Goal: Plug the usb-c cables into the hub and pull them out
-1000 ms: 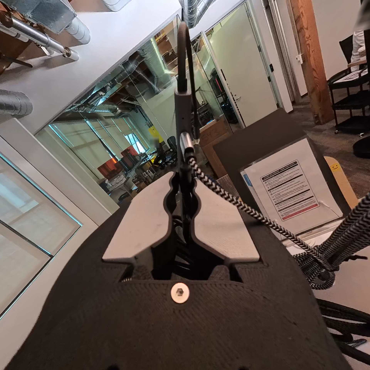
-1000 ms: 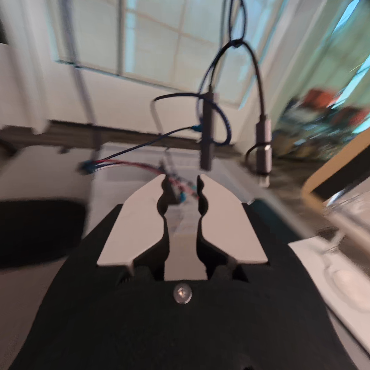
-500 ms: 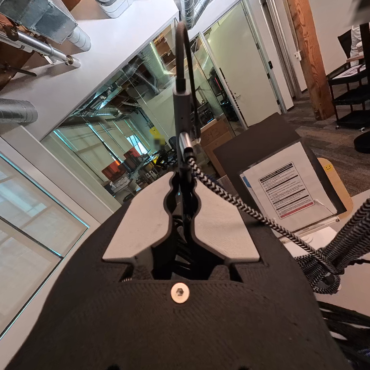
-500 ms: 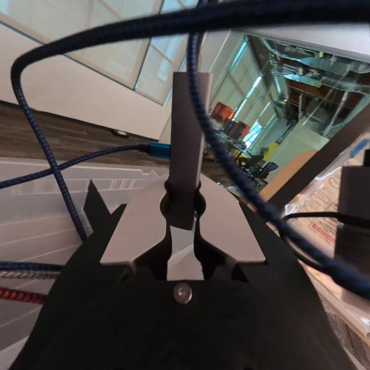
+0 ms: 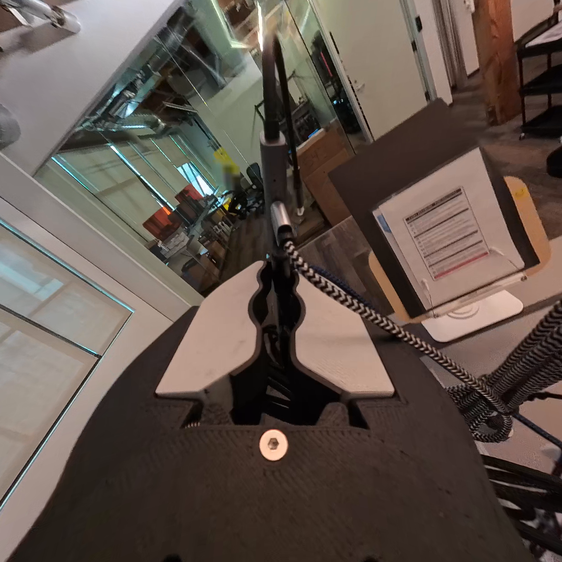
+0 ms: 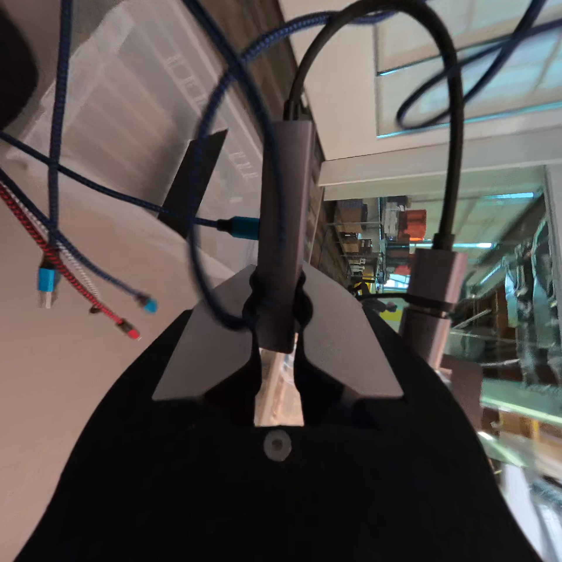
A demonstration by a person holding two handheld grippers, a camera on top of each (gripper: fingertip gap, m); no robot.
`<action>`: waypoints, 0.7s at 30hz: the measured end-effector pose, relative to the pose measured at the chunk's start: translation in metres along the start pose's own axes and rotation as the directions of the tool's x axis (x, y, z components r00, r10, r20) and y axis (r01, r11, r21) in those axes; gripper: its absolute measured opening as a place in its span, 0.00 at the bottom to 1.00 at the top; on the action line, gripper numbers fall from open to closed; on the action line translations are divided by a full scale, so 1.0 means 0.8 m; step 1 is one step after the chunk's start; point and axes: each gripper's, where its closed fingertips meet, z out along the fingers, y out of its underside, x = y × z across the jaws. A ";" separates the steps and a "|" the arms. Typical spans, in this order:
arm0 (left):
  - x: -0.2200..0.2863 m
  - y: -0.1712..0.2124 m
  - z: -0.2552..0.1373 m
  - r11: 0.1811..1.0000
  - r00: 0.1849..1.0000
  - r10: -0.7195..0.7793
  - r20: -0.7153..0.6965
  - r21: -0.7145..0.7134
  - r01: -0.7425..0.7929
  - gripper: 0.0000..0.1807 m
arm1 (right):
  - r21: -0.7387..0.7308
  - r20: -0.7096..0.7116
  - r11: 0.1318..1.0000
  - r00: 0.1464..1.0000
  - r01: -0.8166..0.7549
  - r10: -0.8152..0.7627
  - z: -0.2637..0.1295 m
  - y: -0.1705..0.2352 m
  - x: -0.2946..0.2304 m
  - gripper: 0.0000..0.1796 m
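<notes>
Glass office partitions are filling the background; the right gripper (image 6: 278, 307) is clamping the grey hub (image 6: 284, 231), blue cable (image 6: 243, 228) plugged at nine o'clock; the left gripper (image 5: 278, 273) is pinching the braided cable (image 5: 349, 301) — a skewed pull could be bending the plug.

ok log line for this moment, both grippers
left gripper: shut on black-white braided cable | right gripper: shut on grey bar-shaped hub | teal-plug blue cable: in hub side

hub (image 6: 282, 231): matt grey metal | cable (image 5: 359, 307): braided cloth | tongs (image 5: 278, 273): matt plastic
</notes>
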 end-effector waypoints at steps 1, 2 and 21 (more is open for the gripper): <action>0.007 0.006 0.004 1.000 1.000 0.010 -0.015 -0.013 -0.010 0.06 | -0.023 0.022 0.998 0.998 0.051 -0.051 -0.010 0.002 0.002 0.12; 0.015 0.012 0.008 1.000 0.999 0.017 -0.027 -0.021 -0.018 0.06 | -0.037 0.054 0.994 0.993 0.105 -0.103 -0.019 0.003 0.002 0.12; 0.164 0.076 0.061 0.977 0.918 -0.200 -0.344 -0.006 0.211 0.06 | -0.420 0.592 0.478 0.632 0.772 -0.500 -0.138 0.086 0.035 0.11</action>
